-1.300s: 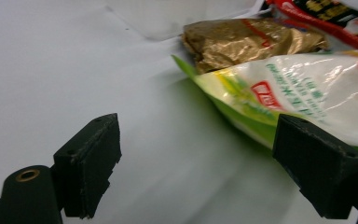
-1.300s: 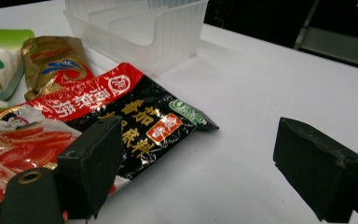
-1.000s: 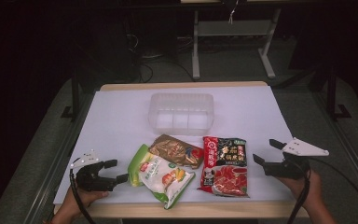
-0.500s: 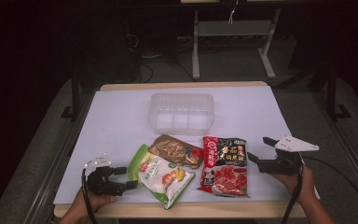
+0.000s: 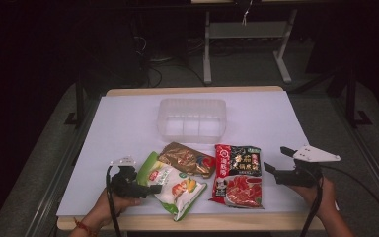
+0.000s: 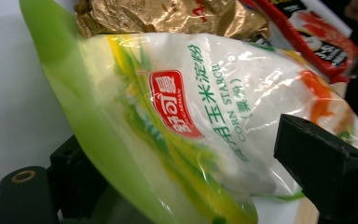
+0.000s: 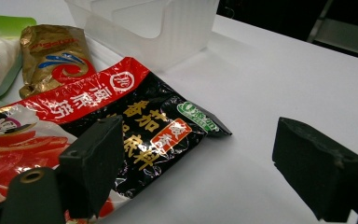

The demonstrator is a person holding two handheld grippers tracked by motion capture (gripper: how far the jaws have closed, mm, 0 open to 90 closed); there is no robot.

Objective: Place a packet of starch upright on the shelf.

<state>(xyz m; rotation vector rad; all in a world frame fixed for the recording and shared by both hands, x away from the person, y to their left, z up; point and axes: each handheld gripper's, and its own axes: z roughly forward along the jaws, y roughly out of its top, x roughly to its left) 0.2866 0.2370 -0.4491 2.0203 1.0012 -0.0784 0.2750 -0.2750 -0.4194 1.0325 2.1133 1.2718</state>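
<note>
A green and white corn starch bag (image 5: 175, 185) lies at the table's front, and my left gripper (image 5: 150, 183) stands open at its left end. In the left gripper view the bag (image 6: 191, 107) lies between the two wide-apart jaws of that gripper (image 6: 196, 182), not pinched. A gold packet (image 5: 185, 158) lies just behind it. A red and black packet (image 5: 238, 173) lies to the right. My right gripper (image 5: 275, 158) is open just right of that packet. In the right gripper view the packet (image 7: 135, 107) reaches to the left jaw of the gripper (image 7: 205, 172), with bare table between the jaws.
A clear plastic container (image 5: 191, 118) with dividers stands mid-table behind the packets, also seen in the right gripper view (image 7: 154, 23). The white table (image 5: 123, 123) has open surface left, right and behind it. Desk legs and cables stand beyond the far edge.
My left gripper has moved right along the front edge until its jaws straddle the corn starch bag's end. My right gripper has shifted slightly left toward the red and black packet.
</note>
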